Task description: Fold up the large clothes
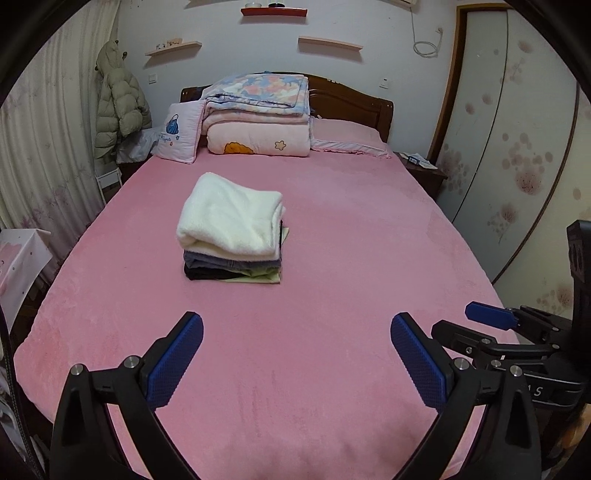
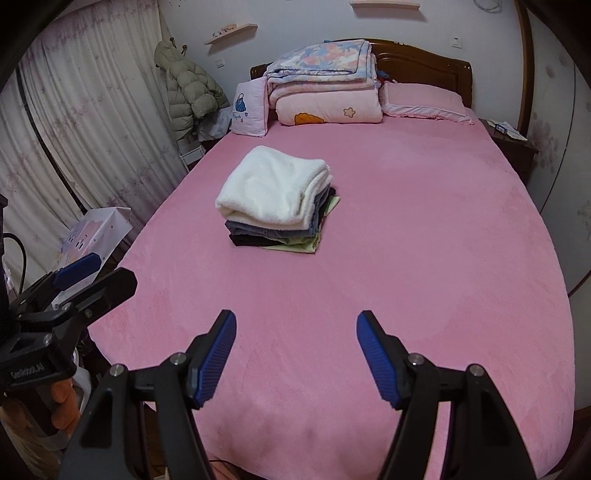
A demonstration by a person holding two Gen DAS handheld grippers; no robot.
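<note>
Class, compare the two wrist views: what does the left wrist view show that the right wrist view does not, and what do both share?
Only the left wrist view shows the red shelf, the looped white cable and the right tongs from the side. Only the right wrist view shows the left tongs from the side, with orange-gloved fingers below. Both share the pink bed, the stack of folded clothes topped by white fleece, and the padded jacket. Both tongs are open and empty.

I am seeing a pink bed (image 1: 332, 258) filling the room, with folded quilts (image 1: 258, 114) stacked against a dark wooden headboard (image 1: 354, 99). A puffy jacket (image 1: 118, 107) is hanging beside pale curtains (image 1: 48, 147), and a nightstand (image 1: 424, 170) is standing near the wardrobe (image 1: 517, 147).
</note>
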